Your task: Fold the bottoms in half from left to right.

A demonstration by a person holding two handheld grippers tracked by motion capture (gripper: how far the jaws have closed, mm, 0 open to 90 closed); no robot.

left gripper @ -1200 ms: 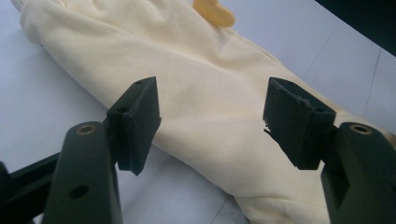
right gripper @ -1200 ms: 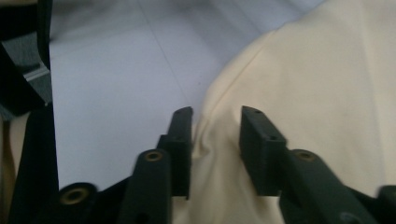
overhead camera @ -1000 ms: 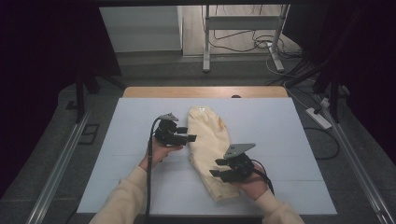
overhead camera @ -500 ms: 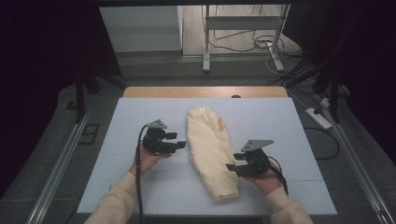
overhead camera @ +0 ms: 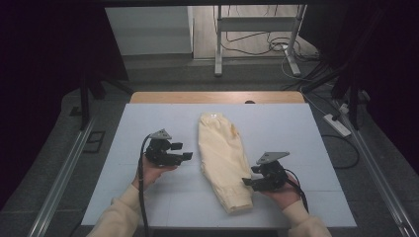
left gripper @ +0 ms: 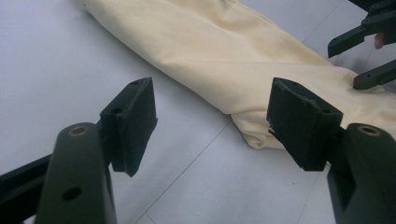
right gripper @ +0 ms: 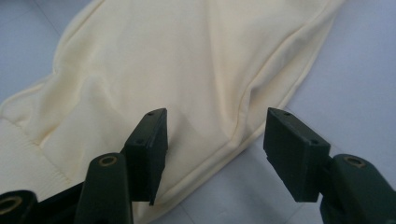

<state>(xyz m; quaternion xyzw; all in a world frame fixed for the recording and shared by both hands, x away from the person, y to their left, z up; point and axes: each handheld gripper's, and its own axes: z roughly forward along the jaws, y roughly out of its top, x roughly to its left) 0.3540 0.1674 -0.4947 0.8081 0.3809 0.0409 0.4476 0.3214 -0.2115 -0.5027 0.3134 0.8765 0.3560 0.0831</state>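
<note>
A cream garment, folded into a long narrow strip, lies down the middle of the white table, its ribbed cuff end toward me. To its left my left gripper is open, pointing at the cloth without touching it. In the left gripper view the garment lies beyond the empty left gripper. At the garment's near right edge my right gripper is open. Its jaws have just been opening. In the right gripper view the right gripper straddles the garment hem, with the pads off the cloth.
The right gripper's jaw tips show at the top right of the left gripper view. A wooden strip borders the table's far edge. Metal rails run along the left side, and a power strip lies on the floor at right.
Both hands have drawn outward from the garment, the left one leftward and the right one to the right edge. The right jaws have spread, and the cloth now lies free on the table.
</note>
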